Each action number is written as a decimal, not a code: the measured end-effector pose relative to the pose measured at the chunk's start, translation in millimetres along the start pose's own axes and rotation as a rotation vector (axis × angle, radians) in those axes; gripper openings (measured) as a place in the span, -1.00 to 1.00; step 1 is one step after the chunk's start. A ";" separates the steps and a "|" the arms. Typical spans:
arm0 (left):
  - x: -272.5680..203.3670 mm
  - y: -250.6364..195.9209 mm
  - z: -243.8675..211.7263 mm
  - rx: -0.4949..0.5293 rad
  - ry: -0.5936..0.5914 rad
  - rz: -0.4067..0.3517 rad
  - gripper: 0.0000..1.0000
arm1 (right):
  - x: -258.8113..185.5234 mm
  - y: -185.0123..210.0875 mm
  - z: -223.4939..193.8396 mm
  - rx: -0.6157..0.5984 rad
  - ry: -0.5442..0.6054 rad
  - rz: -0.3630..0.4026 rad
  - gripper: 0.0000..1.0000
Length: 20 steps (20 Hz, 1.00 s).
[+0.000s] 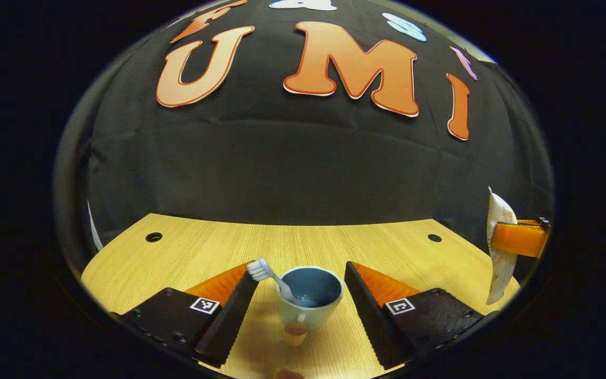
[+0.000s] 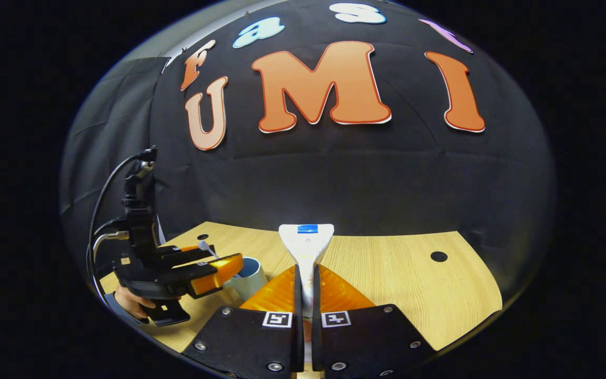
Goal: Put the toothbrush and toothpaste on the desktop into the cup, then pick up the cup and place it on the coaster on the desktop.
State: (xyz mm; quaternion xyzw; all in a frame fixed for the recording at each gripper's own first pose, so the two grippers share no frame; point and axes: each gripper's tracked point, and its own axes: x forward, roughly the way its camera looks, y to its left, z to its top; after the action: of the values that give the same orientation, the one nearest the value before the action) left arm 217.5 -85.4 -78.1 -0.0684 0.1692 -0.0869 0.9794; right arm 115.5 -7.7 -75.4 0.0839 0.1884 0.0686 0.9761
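White toothbrush (image 1: 271,276) is seated in the pale-green, blue-lined ceramic cup (image 1: 311,305). Left gripper (image 1: 301,305) jaws wide; white toothpaste tube (image 2: 306,252) is clamped by right gripper (image 2: 305,295). Coaster step outstanding.

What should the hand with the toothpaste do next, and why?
Probably carry the toothpaste over the cup and lower it in. The right gripper is shut on it, the toothbrush already stands in the cup, and the left gripper is open around it.
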 end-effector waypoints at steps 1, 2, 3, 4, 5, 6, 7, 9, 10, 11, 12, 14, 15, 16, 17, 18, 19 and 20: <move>-2.8 1.8 1.4 0.003 -0.009 0.003 0.95 | -0.5 -1.2 -0.2 -0.008 -0.007 -0.005 -0.88; -12.8 6.0 -1.1 0.008 -0.019 0.010 0.96 | 0.5 -1.2 1.0 -0.011 -0.015 -0.008 -0.88; -29.6 13.4 -6.0 0.015 -0.033 0.021 0.96 | 0.2 0.2 3.4 -0.009 -0.025 -0.007 -0.88; -34.8 19.7 0.0 0.014 -0.056 0.036 0.96 | 0.1 1.3 5.9 -0.005 -0.037 -0.002 -0.88; -40.5 22.7 4.2 0.012 -0.073 0.038 0.96 | 1.4 2.9 9.3 -0.004 -0.047 0.002 -0.88; -46.2 26.4 8.7 0.012 -0.090 0.040 0.95 | 4.2 5.4 14.1 -0.004 -0.056 0.001 -0.88; -54.0 29.5 10.4 0.015 -0.102 0.043 0.96 | 10.4 9.0 18.1 -0.006 -0.064 -0.001 -0.88; -67.2 36.0 17.5 0.024 -0.133 0.053 0.96 | 13.7 16.1 21.3 -0.005 -0.074 0.002 -0.88; -72.6 39.9 21.4 0.027 -0.142 0.057 0.95 | 15.9 20.9 23.1 -0.003 -0.080 0.008 -0.88; -78.3 42.9 22.8 0.030 -0.152 0.059 0.95 | 17.9 25.4 23.9 -0.002 -0.084 0.012 -0.88; -84.9 45.4 23.8 0.034 -0.158 0.060 0.95 | 21.9 30.6 24.9 -0.006 -0.087 0.016 -0.88; -97.0 49.1 27.1 0.040 -0.174 0.061 0.95 | 28.6 40.9 27.4 -0.012 -0.093 0.026 -0.88; -102.1 50.3 27.6 0.046 -0.181 0.060 0.95 | 32.8 47.6 27.3 -0.010 -0.095 0.036 -0.88; -107.4 52.2 29.4 0.052 -0.184 0.062 0.95 | 37.1 53.7 27.2 -0.007 -0.093 0.047 -0.88; -113.8 53.5 30.0 0.058 -0.194 0.063 0.95 | 42.5 60.9 26.7 -0.006 -0.093 0.058 -0.88; -119.5 55.1 30.9 0.064 -0.203 0.065 0.95 | 47.4 67.0 27.3 -0.008 -0.095 0.066 -0.88; -123.8 55.3 31.0 0.069 -0.212 0.063 0.95 | 52.1 73.0 28.2 -0.013 -0.098 0.074 -0.88; -127.9 55.6 30.1 0.074 -0.215 0.063 0.95 | 57.6 78.7 28.0 -0.014 -0.099 0.081 -0.88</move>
State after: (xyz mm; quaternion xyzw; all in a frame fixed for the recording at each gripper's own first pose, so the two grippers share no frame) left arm 117.3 -3.4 -18.1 -0.0360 0.0618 -0.0546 0.9959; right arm 171.0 74.8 -55.4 0.0877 0.1358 0.1052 0.9812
